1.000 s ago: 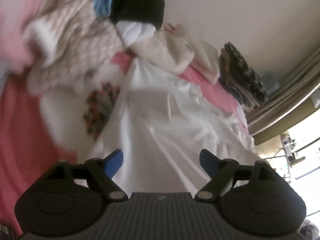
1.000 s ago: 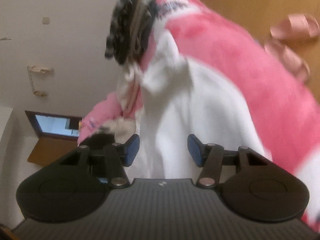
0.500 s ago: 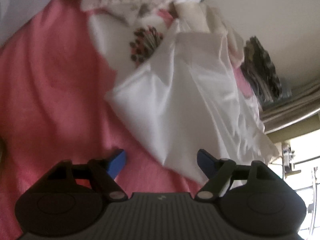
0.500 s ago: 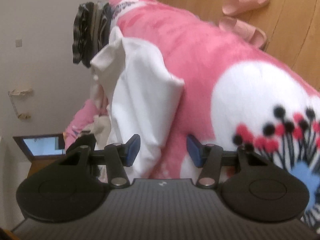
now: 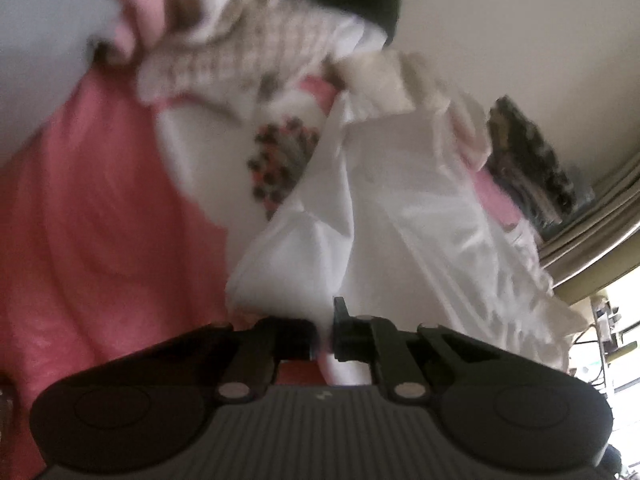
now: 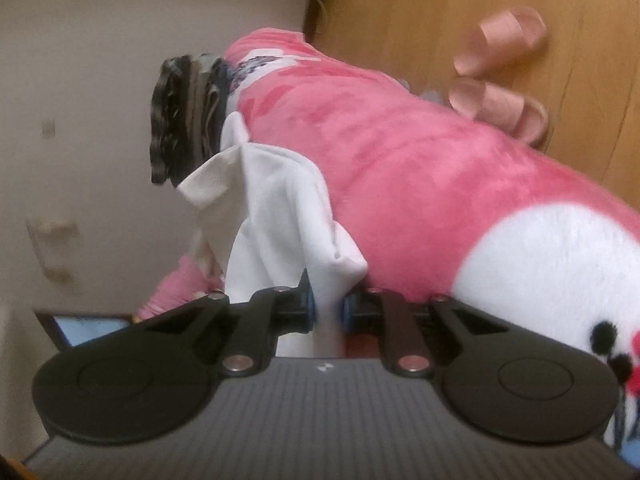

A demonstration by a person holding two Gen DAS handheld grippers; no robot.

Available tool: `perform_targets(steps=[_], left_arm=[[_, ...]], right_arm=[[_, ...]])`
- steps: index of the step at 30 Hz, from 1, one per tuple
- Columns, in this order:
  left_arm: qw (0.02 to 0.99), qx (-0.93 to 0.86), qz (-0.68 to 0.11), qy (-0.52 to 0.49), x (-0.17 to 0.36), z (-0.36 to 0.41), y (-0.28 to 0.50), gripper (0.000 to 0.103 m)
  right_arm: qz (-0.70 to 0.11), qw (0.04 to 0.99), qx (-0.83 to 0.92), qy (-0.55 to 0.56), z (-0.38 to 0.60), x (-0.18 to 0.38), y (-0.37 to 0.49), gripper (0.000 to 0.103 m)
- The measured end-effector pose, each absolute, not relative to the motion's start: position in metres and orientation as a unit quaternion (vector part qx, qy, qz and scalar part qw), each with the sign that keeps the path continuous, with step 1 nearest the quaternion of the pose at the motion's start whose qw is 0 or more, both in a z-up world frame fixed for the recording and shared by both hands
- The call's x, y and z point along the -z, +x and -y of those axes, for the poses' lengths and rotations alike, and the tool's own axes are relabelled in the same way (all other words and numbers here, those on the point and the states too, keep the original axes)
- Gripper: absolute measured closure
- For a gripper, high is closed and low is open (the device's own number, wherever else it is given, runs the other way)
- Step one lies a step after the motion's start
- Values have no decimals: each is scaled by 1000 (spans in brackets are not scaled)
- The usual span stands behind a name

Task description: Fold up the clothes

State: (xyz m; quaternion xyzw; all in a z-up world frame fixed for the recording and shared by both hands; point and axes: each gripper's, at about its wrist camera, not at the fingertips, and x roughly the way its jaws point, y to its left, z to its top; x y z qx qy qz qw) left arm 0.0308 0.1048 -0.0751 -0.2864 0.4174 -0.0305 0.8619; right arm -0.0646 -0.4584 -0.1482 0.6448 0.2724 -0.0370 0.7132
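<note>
Left gripper: jaws together, pinching the near edge of the white garment. Right gripper: jaws clamped on another bunched part of the same garment. Garment lies on the pink blanket, with the gripped part in the right view lifted off it. Folded dark stack sits on the blanket just past the garment. Loose clothes pile beyond the garment in the left view, blurred. Slippers on the floor beside the blanket.
</note>
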Motion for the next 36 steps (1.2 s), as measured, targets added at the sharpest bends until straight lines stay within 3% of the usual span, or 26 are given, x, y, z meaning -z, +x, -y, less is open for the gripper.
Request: perform_targets(steps=[12,19,26,32,34,35,36], left_arm=[[880,21,-371,-295,24,-128,-17,99],[874,29,-378,-305,12,-145,-85,99],[828,24,-438,-349,25,-177,-154,99],[791,32,-523,-316,50,-178,-171,99],[783,41,-550,-288,57,-171,-167,97],[786,51,-554,-269,57,-166,-166,89],[794,63,-553,-245,54,-160,-166,75]], right_arm=[[-250,762,-4,598,452,88,-98,95],[-272,742,-11,613,444,88,-159,95],[-325,706,0,629,427,103,-242,96],[-381,683,16,622,423,127,-276,95],[-394,682,17,616,425,133,-276,93],[-407,682,18,607,427,136,-273,90],[-423,682,20,597,429,136,-269,86]])
